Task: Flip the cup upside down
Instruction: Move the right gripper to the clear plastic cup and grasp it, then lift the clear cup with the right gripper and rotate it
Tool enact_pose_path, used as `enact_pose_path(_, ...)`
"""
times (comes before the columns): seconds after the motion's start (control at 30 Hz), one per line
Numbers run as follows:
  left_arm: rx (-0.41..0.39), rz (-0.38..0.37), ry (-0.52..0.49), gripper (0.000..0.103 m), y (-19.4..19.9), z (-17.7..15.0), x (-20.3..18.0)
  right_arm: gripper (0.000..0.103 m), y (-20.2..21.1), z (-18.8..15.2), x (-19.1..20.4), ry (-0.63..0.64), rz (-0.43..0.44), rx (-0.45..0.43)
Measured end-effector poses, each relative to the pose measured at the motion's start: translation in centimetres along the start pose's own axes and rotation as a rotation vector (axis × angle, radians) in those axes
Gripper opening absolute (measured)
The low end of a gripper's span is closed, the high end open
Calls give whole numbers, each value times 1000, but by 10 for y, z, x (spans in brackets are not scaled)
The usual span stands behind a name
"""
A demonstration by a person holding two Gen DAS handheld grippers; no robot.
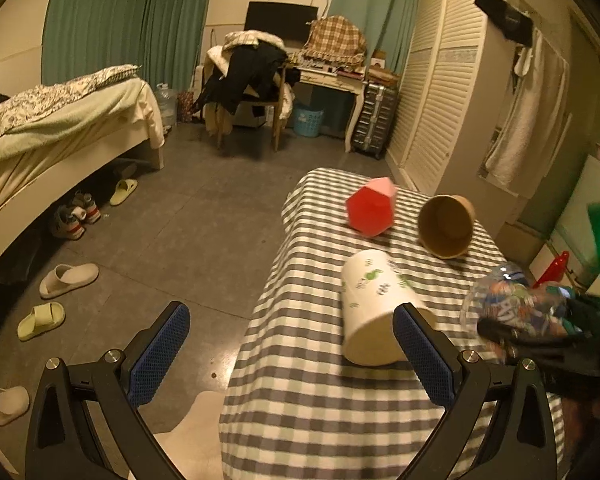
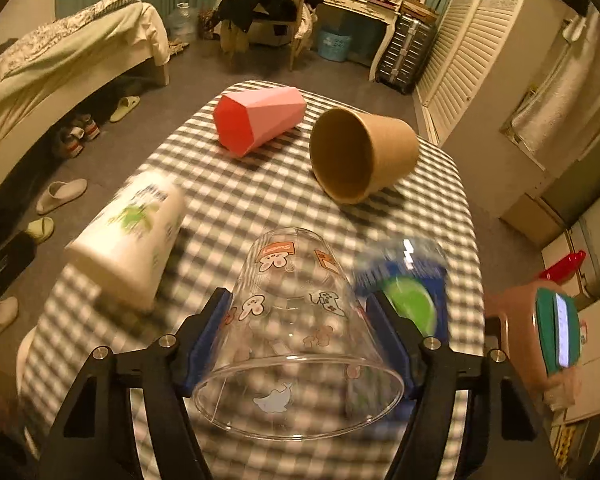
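My right gripper (image 2: 296, 312) is shut on a clear plastic cup (image 2: 296, 332) with cartoon stickers, held above the checked tablecloth (image 2: 236, 208) with its mouth toward the camera. The same cup shows blurred at the right of the left wrist view (image 1: 512, 304). My left gripper (image 1: 292, 344) is open and empty at the table's left edge, with its right finger (image 1: 424, 352) in front of a white printed cup (image 1: 376, 304) that lies on its side. That white cup also shows in the right wrist view (image 2: 132, 236).
A red-pink faceted cup (image 2: 260, 118) and a brown paper cup (image 2: 364, 152) lie on their sides at the table's far end. A blue can with a lime picture (image 2: 404, 292) sits right of the clear cup. Slippers (image 1: 68, 278) lie on the floor at left.
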State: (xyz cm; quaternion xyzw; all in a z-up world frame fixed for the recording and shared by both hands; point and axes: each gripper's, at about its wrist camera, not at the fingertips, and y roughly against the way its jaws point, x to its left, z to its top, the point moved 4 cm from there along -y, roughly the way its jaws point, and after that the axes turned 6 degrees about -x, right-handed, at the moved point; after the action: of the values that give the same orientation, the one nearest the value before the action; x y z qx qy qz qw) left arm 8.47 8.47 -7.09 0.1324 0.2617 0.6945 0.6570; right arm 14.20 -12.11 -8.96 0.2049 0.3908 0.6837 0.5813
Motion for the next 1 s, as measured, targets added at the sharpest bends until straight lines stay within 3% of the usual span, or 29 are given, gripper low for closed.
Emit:
enact_pose_path(0.2, -10, 8, -20, 103, 21, -7, -5, 69, 27, -43, 7, -80, 77, 57)
enact_pose_path(0.5, -5, 57, -32, 103, 39, -17, -6, 69, 29, -91, 23, -76, 96, 87)
enact_pose_path(0.67, 31, 66, -61, 103, 41, -27, -21, 72, 36, -94, 15, -109, 148, 61)
enact_pose_path(0.77, 57, 64, -76, 103, 40, -30, -31, 81, 54, -87, 4, -129, 189, -3)
enact_pose_path(0.83, 68, 62, -91, 103, 41, -30, -41, 82, 71, -81, -10, -140, 202, -54)
enact_pose_path(1.0, 139, -41, -122, 103, 35, -26, -78, 88, 92, -71, -59, -146, 113, -137)
